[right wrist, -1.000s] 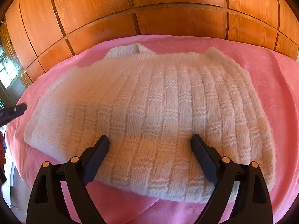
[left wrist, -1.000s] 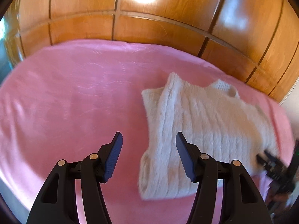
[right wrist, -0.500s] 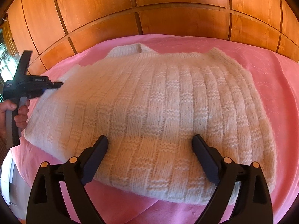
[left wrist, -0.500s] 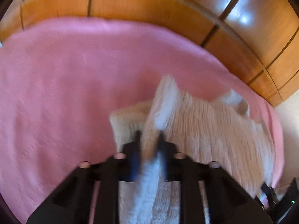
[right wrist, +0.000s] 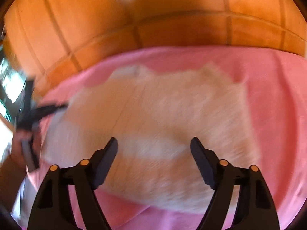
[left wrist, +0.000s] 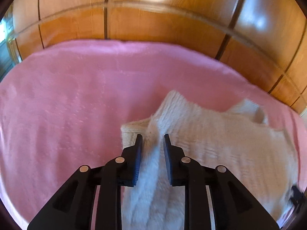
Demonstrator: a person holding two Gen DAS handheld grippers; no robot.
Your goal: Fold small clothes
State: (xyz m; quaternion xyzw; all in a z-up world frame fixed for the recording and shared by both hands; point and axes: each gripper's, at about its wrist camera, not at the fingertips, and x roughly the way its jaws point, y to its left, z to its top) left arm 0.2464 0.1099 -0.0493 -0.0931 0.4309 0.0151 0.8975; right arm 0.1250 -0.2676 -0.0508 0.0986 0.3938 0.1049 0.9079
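The left gripper (left wrist: 153, 140) has a raised fold of the white knit sweater (left wrist: 220, 143) between its narrowly parted jaws; these have just been opening a little, and whether the pads still pinch the knit cannot be told. The right gripper (right wrist: 154, 149) hovers above the sweater's near hem, jaws wide apart and just been closing, gripping nothing. The sweater lies flat on the pink blanket (left wrist: 67, 105), toward its right side. Wooden panels (left wrist: 153, 25) stand at the far edge.
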